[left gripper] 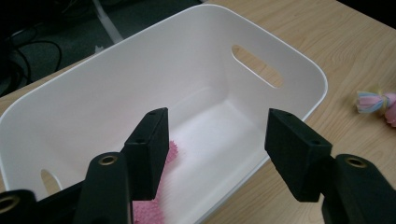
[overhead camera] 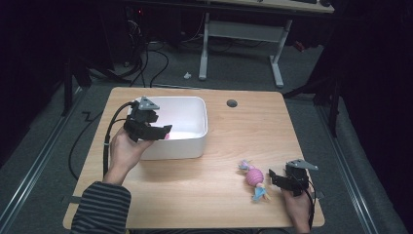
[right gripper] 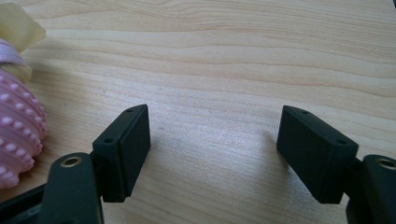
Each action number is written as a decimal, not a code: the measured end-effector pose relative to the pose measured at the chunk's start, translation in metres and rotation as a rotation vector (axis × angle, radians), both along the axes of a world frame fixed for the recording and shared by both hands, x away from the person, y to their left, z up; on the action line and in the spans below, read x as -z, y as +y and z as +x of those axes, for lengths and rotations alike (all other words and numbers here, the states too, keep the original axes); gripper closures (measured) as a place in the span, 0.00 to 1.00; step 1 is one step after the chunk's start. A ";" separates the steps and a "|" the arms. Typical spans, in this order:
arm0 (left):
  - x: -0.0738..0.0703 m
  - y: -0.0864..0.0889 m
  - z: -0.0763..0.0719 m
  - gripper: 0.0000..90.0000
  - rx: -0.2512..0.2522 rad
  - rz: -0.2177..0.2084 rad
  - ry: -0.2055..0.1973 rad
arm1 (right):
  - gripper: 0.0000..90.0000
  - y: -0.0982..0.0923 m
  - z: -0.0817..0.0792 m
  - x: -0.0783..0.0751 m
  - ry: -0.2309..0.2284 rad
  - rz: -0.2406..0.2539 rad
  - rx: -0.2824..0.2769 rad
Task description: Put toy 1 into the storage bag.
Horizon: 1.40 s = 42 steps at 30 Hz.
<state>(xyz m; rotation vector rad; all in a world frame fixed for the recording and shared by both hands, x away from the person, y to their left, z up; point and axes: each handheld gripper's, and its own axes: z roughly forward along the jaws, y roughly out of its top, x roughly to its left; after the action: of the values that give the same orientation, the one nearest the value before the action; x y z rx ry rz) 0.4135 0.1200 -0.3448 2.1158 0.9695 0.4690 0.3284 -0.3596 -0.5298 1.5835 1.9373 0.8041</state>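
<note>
The left gripper (overhead camera: 163, 132) hangs over the white bin (overhead camera: 195, 127), its jaws spread with nothing between them. A pink cloth (left gripper: 161, 186) lies on the bin's floor, right under them. The right gripper (overhead camera: 272, 176) rests low on the table (overhead camera: 224, 195), jaws wide apart and empty, just beside a pink toy (overhead camera: 254, 178).

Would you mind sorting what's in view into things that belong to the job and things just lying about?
Part of the job:
- white tub
- pink cloth inside it
- pink knobbly toy
- left gripper, open over the tub
- right gripper, open beside the toy

Just lying about:
- floor cables
- far desk frame
</note>
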 end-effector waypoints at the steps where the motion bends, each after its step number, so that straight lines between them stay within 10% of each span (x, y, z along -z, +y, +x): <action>1: 0.000 0.002 -0.002 0.45 -0.005 -0.008 -0.007 | 0.29 0.000 0.000 0.000 0.000 0.000 0.000; 42: 0.023 0.037 -0.066 0.40 -0.053 -0.149 -0.049 | 0.29 0.000 -0.001 0.000 0.001 0.001 -0.001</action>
<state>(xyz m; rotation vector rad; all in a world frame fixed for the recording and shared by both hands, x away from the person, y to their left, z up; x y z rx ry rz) 0.3477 0.1567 -0.3680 1.9409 1.0037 0.4585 0.3279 -0.3594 -0.5298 1.5839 1.9384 0.8045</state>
